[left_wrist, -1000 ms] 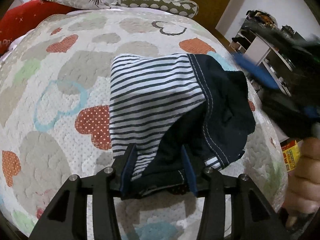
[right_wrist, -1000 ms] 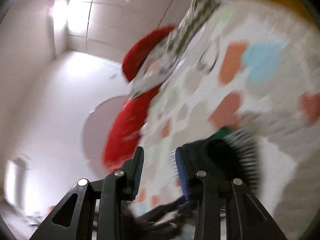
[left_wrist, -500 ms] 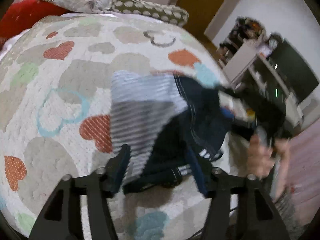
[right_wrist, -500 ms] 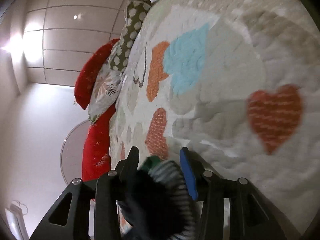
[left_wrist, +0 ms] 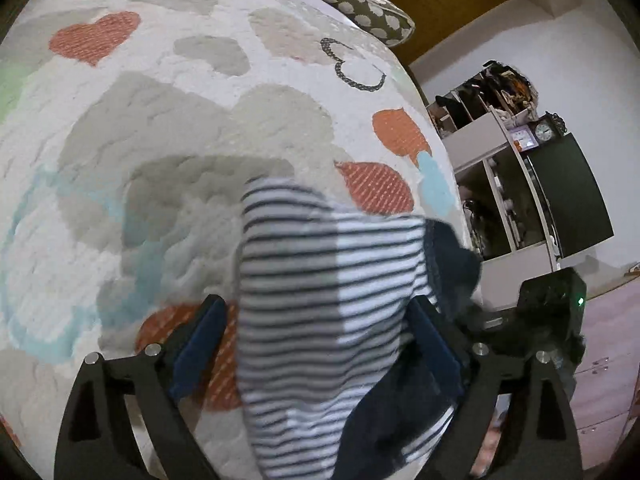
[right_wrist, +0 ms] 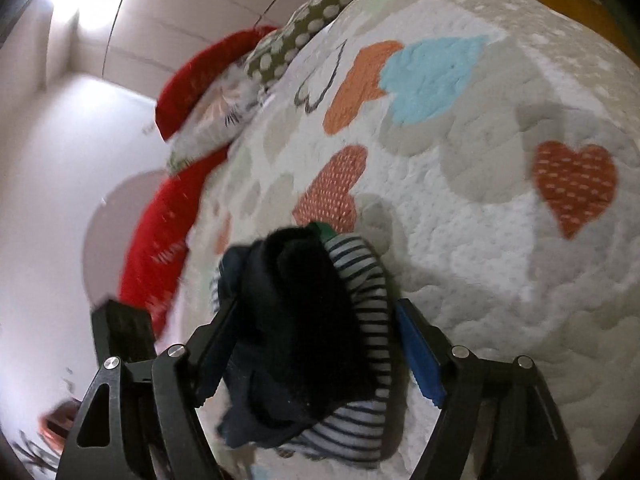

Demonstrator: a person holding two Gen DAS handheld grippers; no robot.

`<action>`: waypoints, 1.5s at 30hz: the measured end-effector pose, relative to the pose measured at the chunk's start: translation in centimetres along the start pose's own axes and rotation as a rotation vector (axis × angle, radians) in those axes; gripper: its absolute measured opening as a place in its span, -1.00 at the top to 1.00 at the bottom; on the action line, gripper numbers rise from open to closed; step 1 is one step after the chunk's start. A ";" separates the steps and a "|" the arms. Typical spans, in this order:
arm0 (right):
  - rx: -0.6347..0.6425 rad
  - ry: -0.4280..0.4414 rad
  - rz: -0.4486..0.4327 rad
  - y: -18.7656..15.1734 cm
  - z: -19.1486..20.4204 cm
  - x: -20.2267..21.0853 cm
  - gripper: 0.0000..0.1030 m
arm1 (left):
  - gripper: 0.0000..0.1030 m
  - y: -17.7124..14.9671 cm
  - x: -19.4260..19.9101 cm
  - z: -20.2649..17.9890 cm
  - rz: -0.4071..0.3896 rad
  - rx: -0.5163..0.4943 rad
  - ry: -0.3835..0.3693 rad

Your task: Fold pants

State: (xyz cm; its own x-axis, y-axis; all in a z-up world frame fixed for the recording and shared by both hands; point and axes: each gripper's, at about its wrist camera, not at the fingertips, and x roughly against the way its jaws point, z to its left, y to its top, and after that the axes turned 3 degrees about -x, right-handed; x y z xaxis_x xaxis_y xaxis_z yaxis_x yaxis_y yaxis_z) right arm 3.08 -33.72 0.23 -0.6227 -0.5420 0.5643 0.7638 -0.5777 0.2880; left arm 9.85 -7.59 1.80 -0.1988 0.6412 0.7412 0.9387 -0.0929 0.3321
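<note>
Pants [left_wrist: 324, 300] with navy-and-white stripes and a solid navy part lie bunched on a bed's quilt [left_wrist: 168, 128], which is white with grey, orange, red and pale blue hearts. In the left wrist view, the striped cloth rises in a rounded hump between the two blue-padded fingers of the left tongs [left_wrist: 316, 344]. Those fingers stand wide apart, on either side of the pants; whether the pads press the cloth cannot be told, since the fabric hides the inner faces. The navy part [left_wrist: 452, 264] spills off the right side of the hump, toward the edge of the bed. Beyond the pants, past that bed edge, stand white shelves [left_wrist: 492, 152] with a small clock [left_wrist: 546, 130] and a dark screen [left_wrist: 568, 196].

In the right wrist view, the pants [right_wrist: 304, 320] show as a dark navy mound with a striped band along its right side, sitting between the fingers of the right tongs [right_wrist: 316, 348]. These fingers are also spread wide, with a visible gap between the right blue pad [right_wrist: 420, 356] and the cloth. Beyond the pants, at the head of the bed, lie a red pillow [right_wrist: 200, 76] and a green pillow [right_wrist: 316, 8] with white dots.
</note>
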 end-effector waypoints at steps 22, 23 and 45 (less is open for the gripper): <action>0.134 -0.126 -0.097 4.4 5.6 -2.1 -0.02 | -0.26 4.0 8.6 3.3 -0.220 0.047 0.232; 0.159 -0.103 -0.118 4.2 6.2 -1.1 0.00 | -0.26 3.0 9.0 3.2 -0.229 0.046 0.254; 0.083 -0.086 -0.130 -3.4 3.4 1.4 -0.08 | -0.42 -8.5 10.9 -2.0 -0.393 -0.084 0.558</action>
State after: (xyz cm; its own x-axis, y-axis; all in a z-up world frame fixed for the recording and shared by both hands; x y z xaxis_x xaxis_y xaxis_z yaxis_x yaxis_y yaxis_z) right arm 0.22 -30.45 2.72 -0.7031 -0.4094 0.5814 0.6913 -0.5849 0.4242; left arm -0.88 -1.36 8.21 -0.6565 0.1537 0.7385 0.7466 -0.0072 0.6652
